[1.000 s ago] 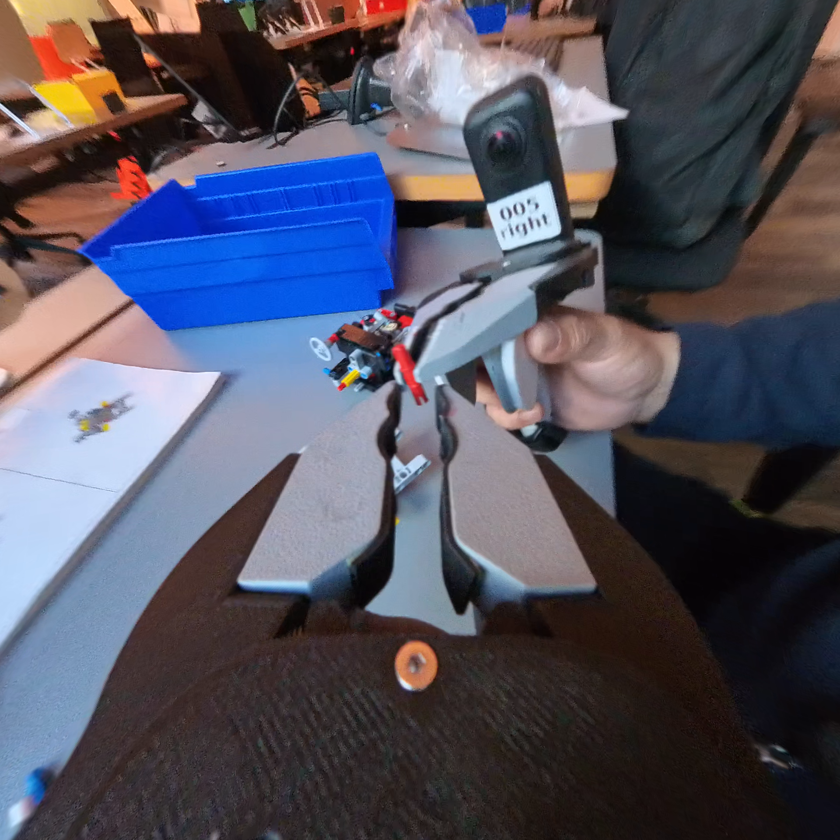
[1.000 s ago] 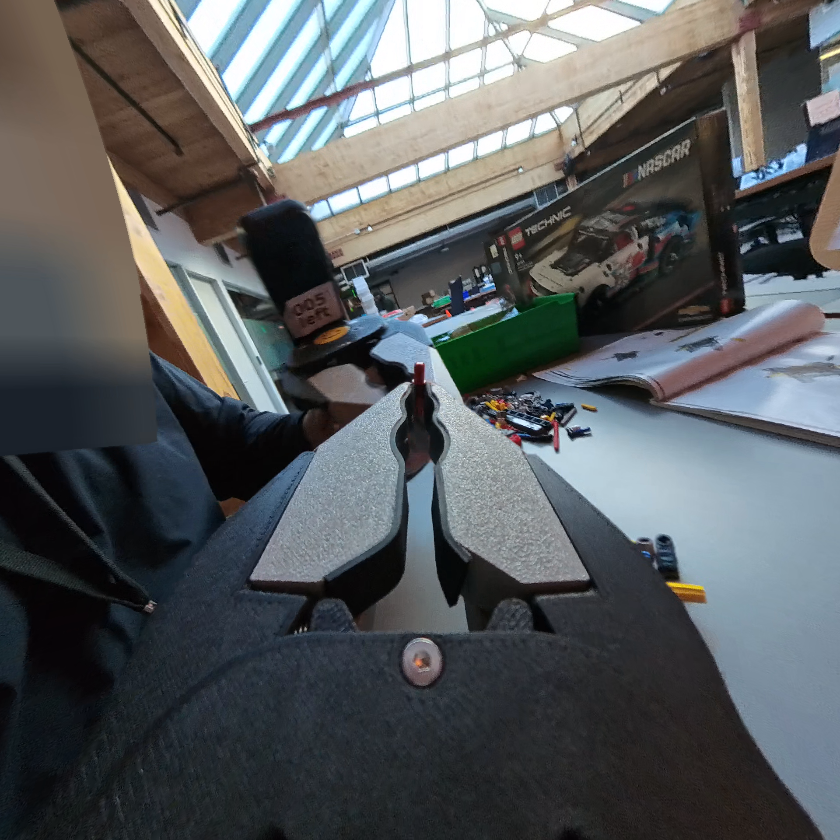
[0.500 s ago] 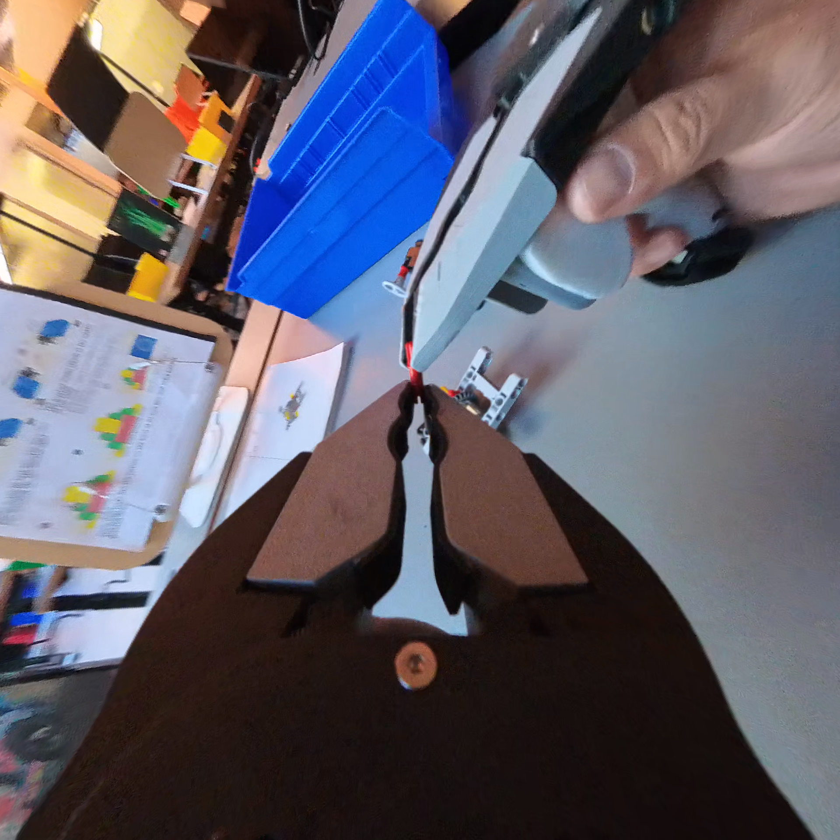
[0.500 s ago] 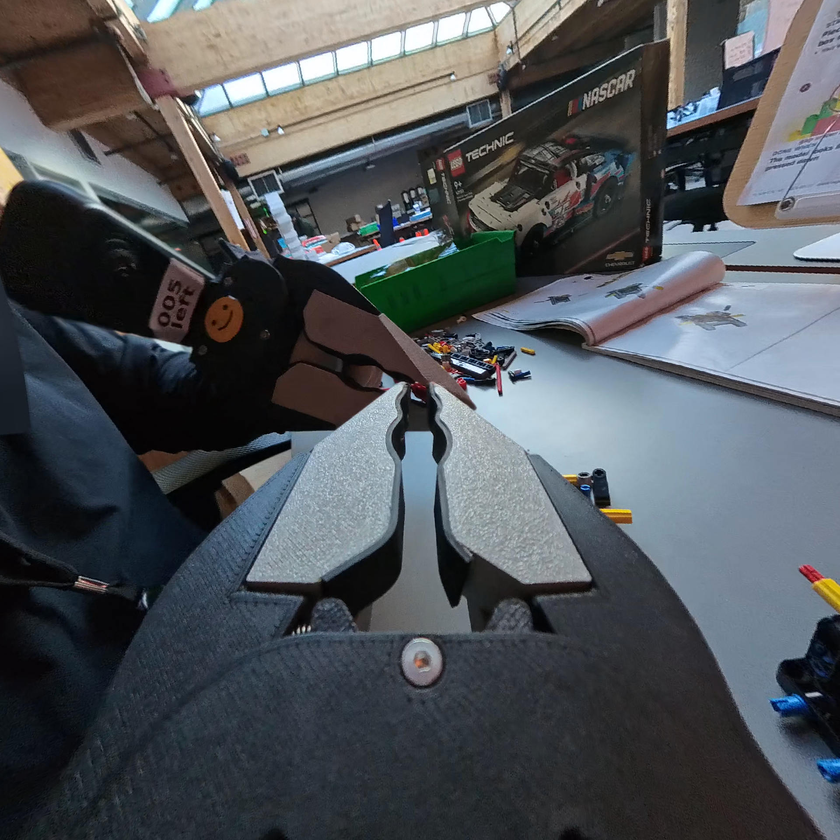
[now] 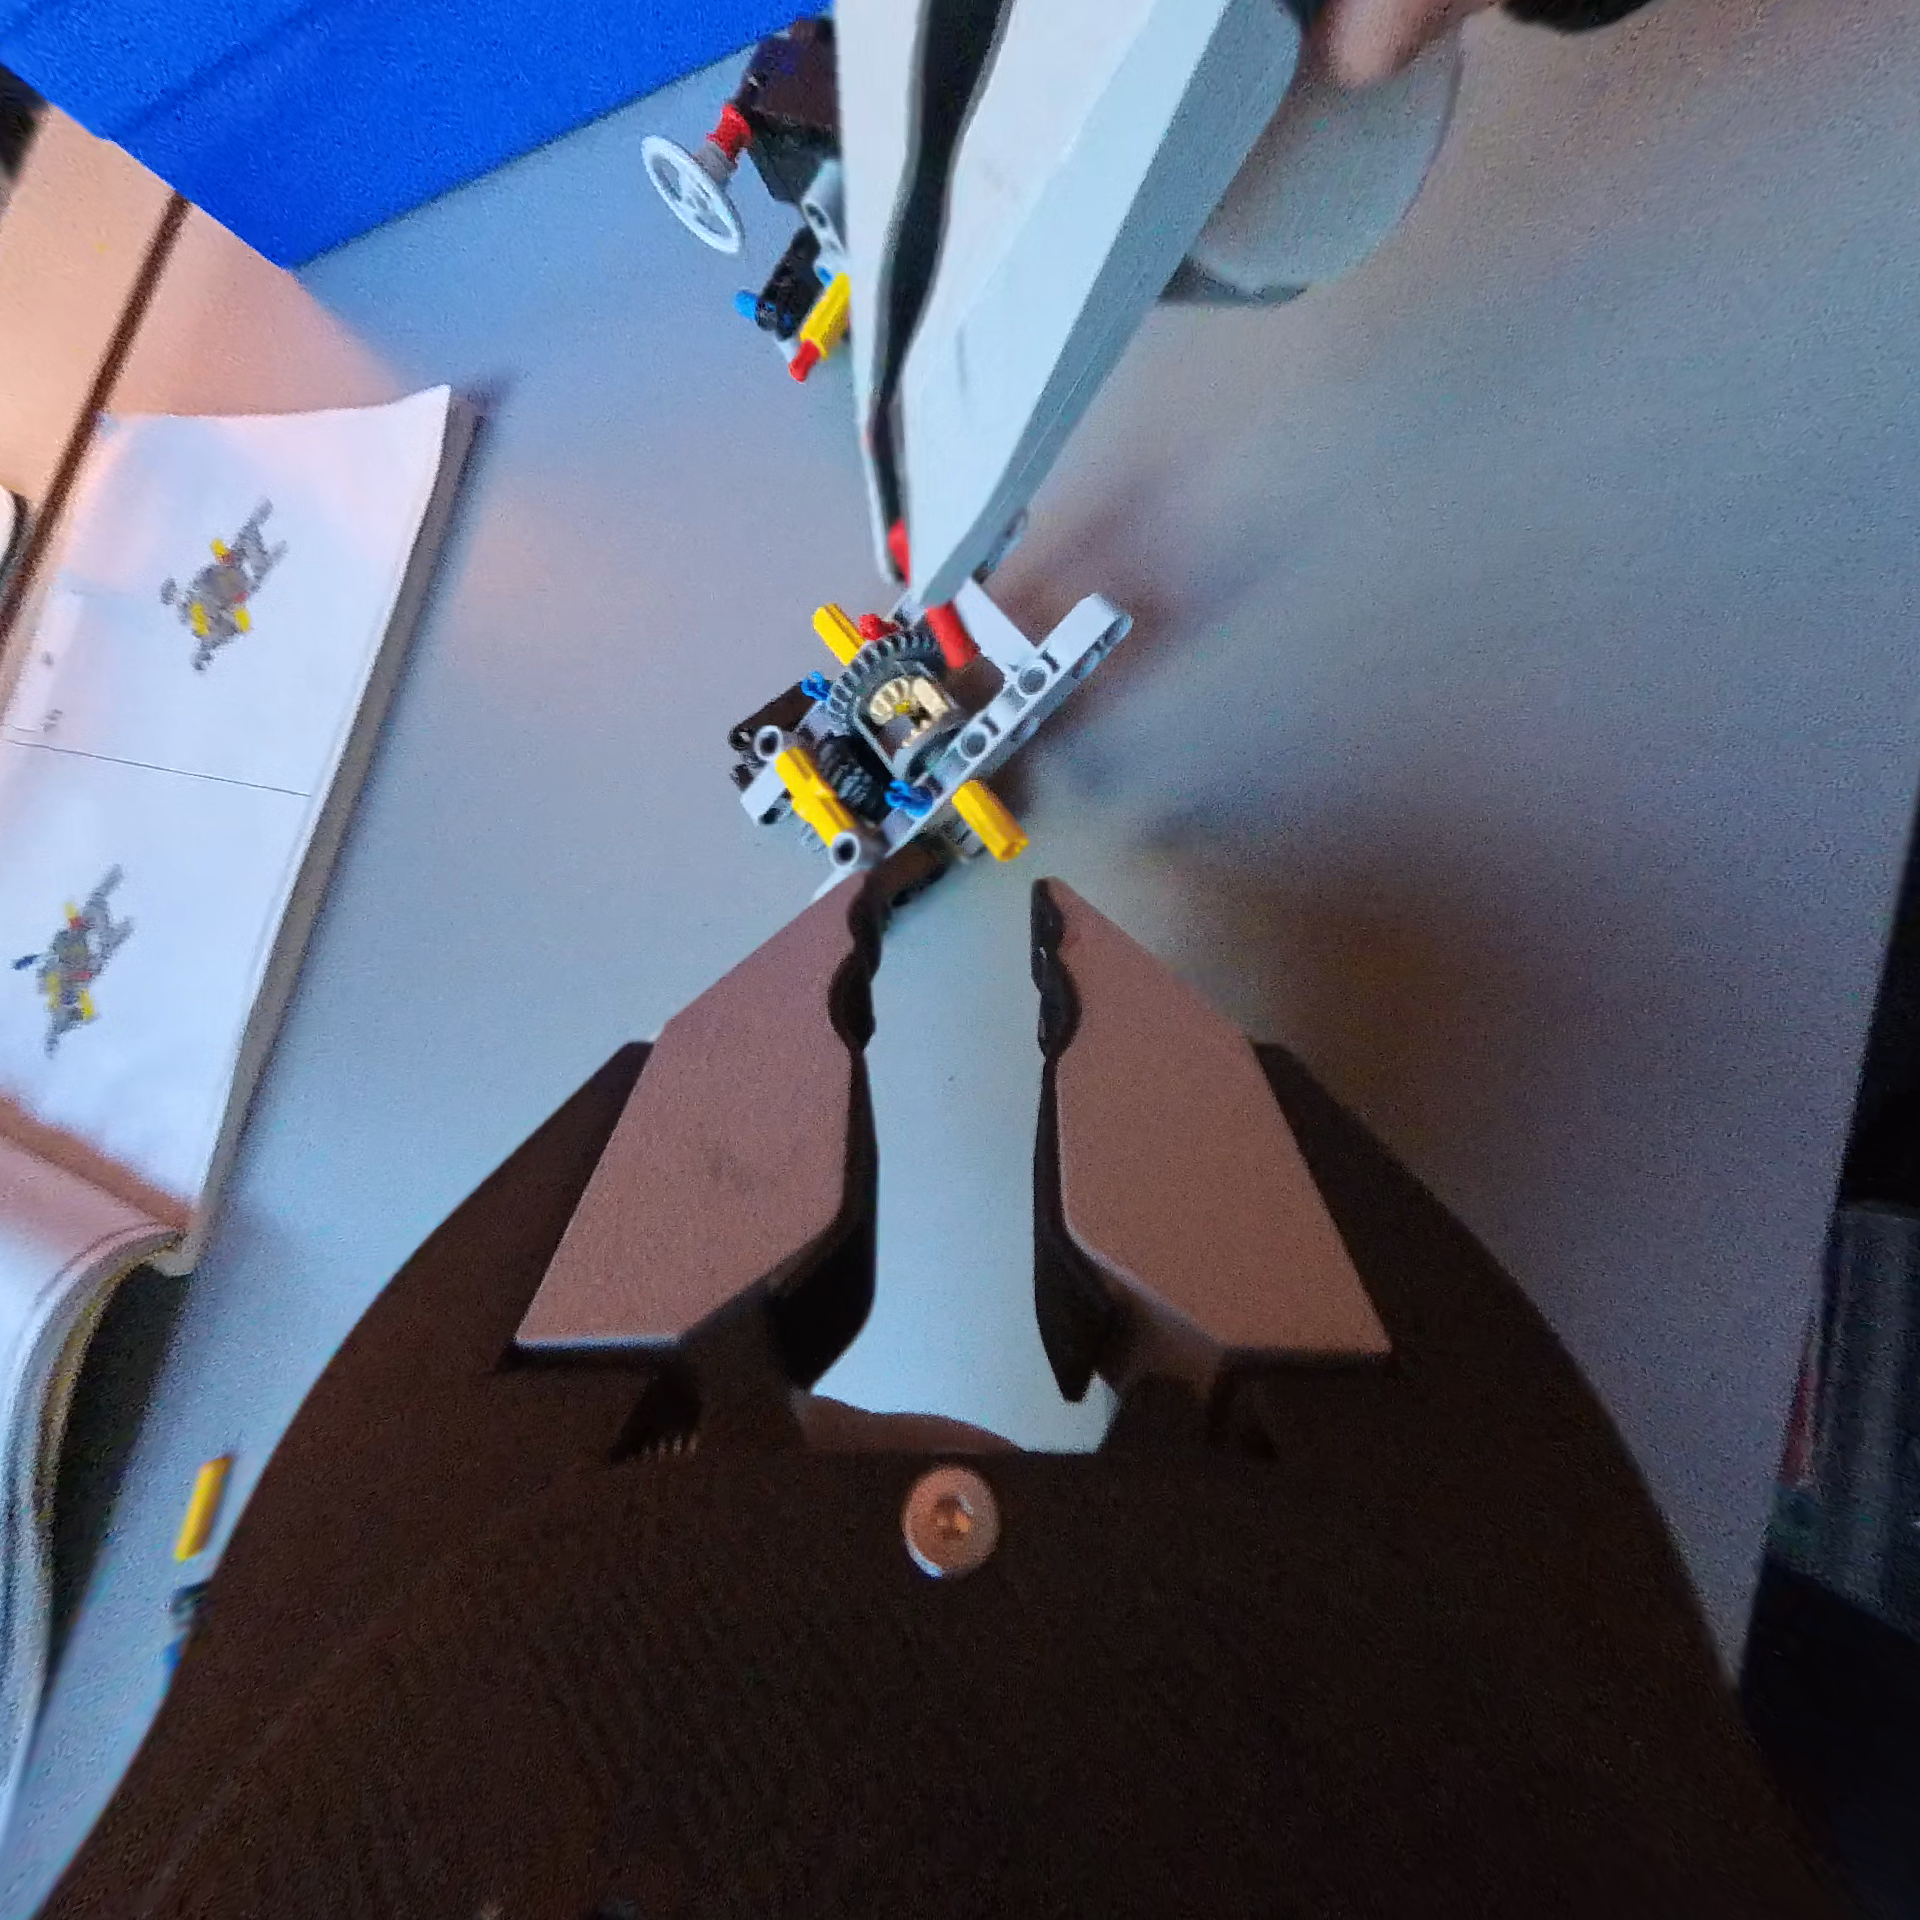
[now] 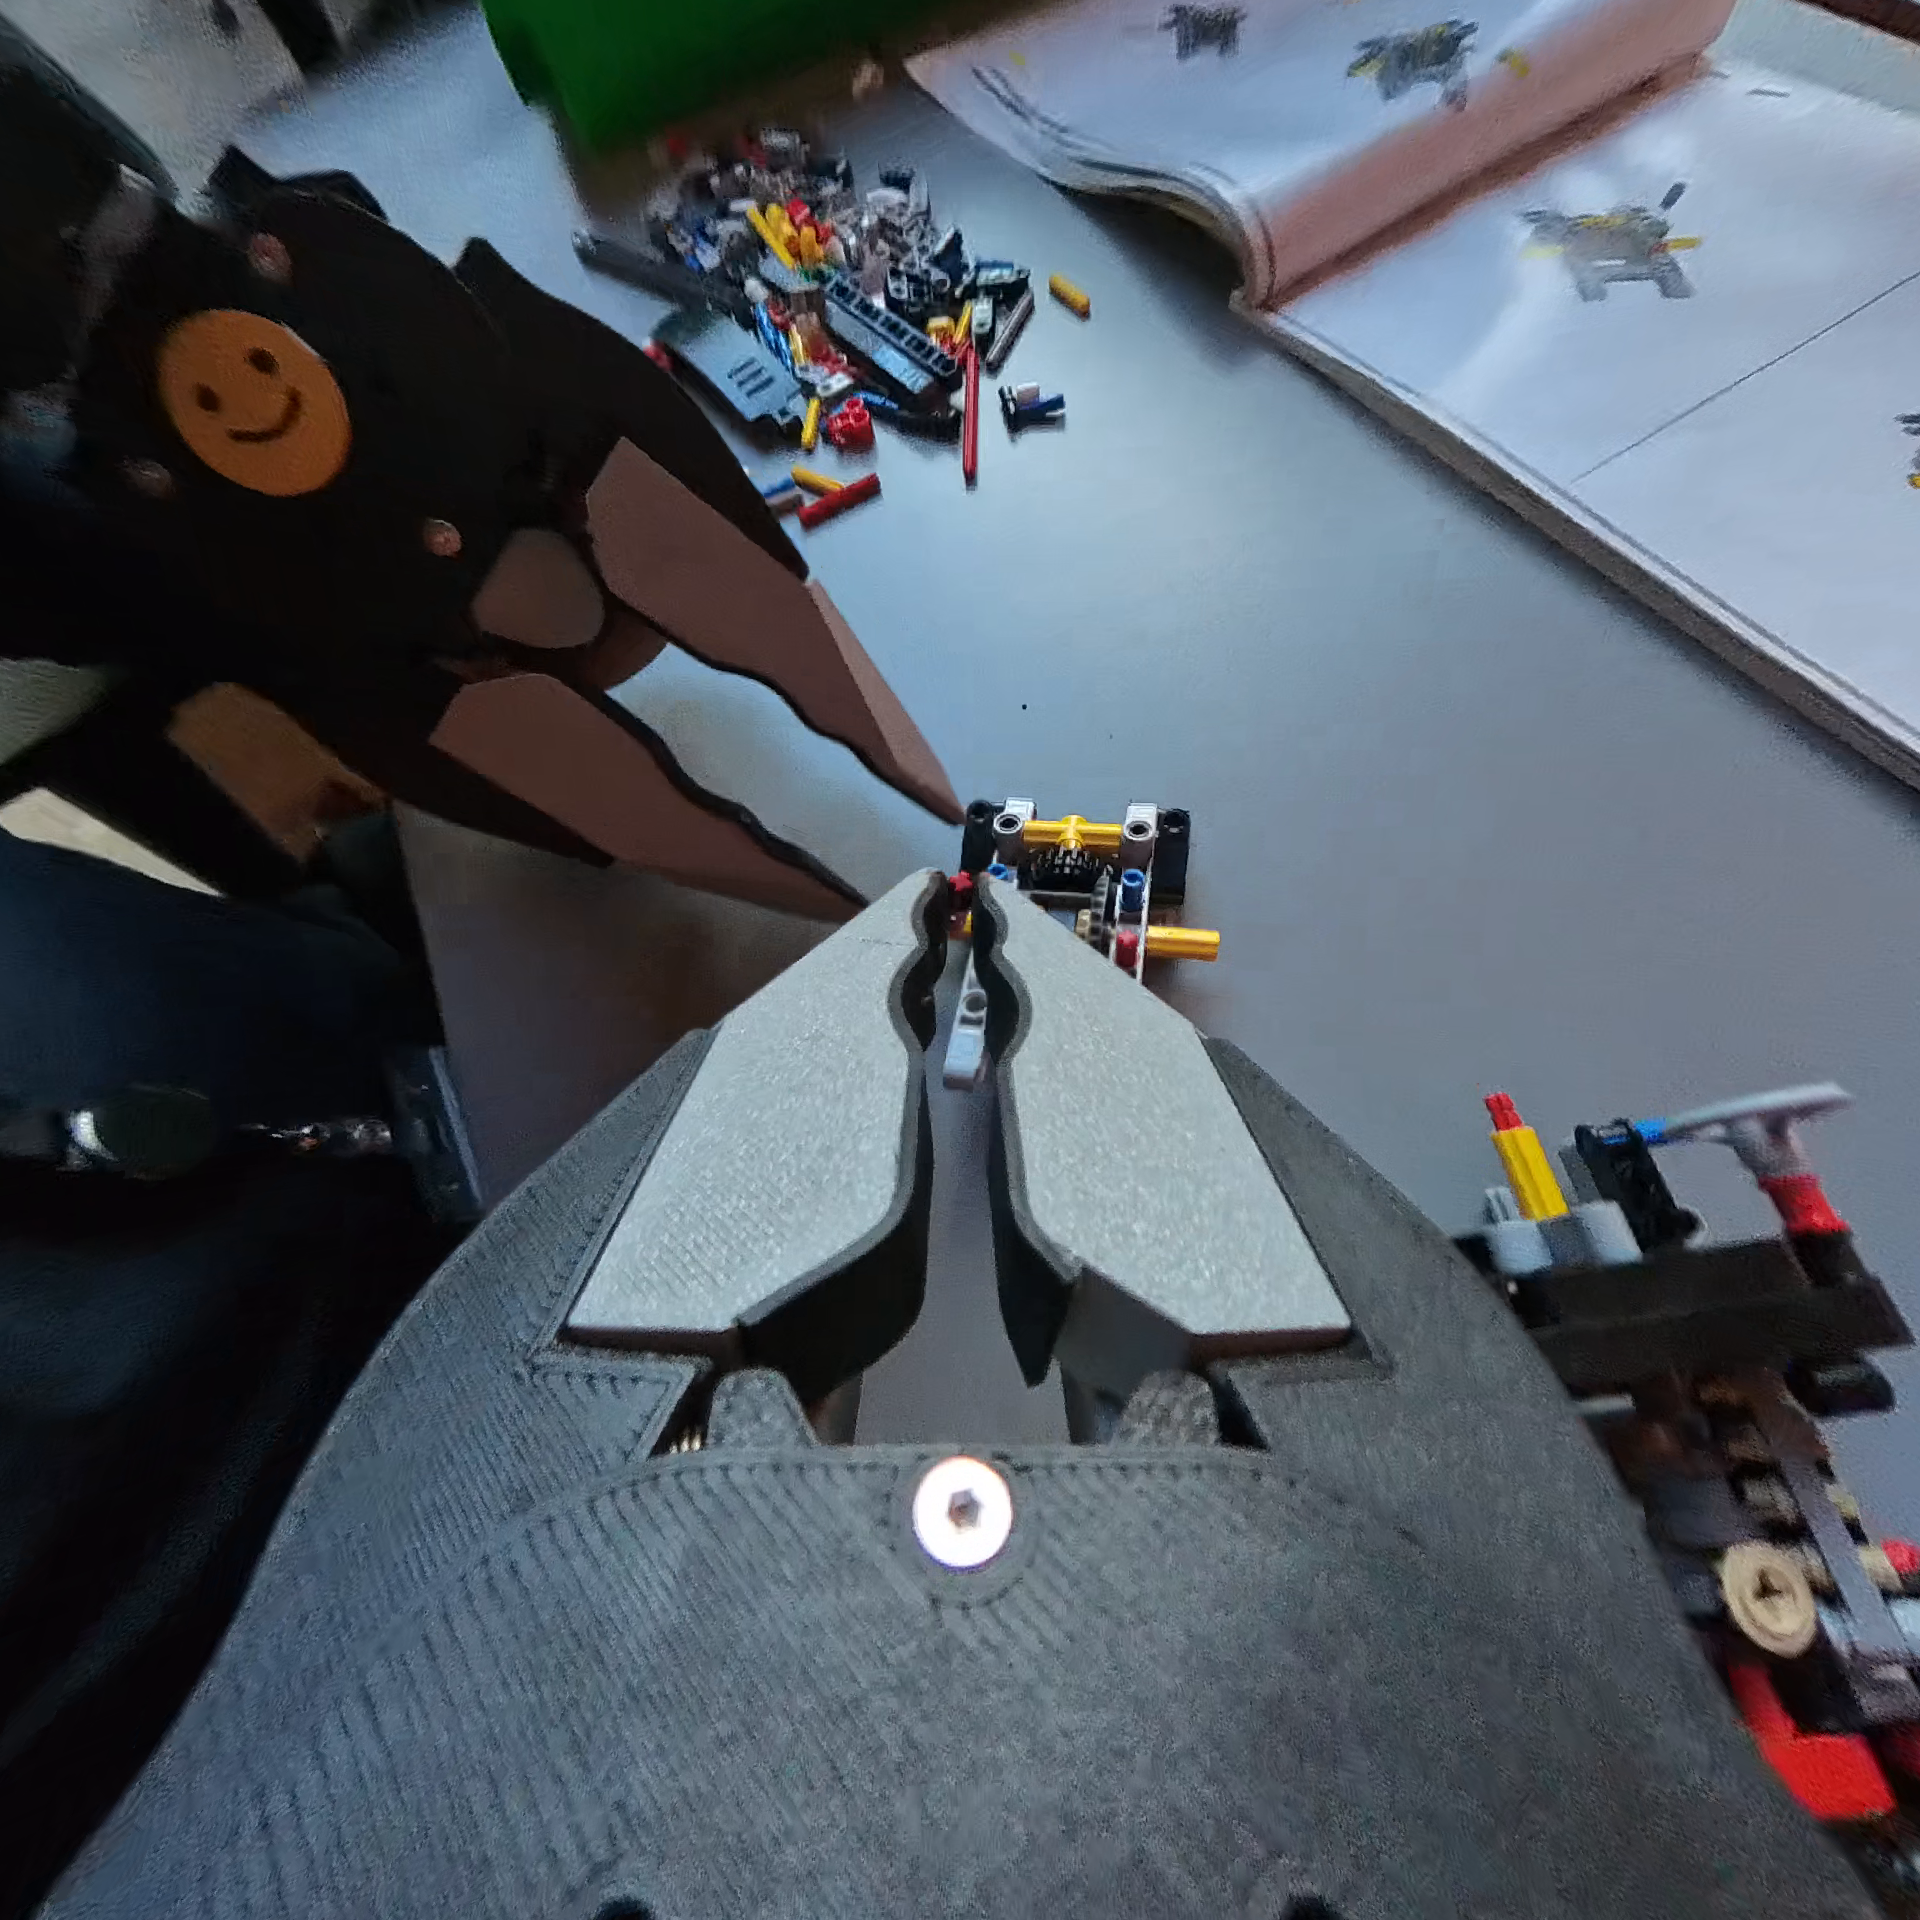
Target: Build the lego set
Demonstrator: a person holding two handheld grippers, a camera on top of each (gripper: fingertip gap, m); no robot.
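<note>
A small grey, black and yellow brick assembly with gears lies on the grey table. My left gripper is open with nothing between its pads, its tips just short of the assembly's near end. In the right wrist view the left gripper has one fingertip at the assembly's black corner. My right gripper is shut on a small red pin, held at the assembly's far edge. The left wrist view shows the right gripper coming down from above with the red pin at its tip.
A blue bin and a larger black assembly sit beyond; that assembly also shows at lower right. An open instruction booklet lies left. A pile of loose pieces and a green bin lie farther off.
The left gripper's pads, shut at the red pin half a second ago, have opened and let go. Both grippers have come down over the small assembly; the right still holds the pin.
</note>
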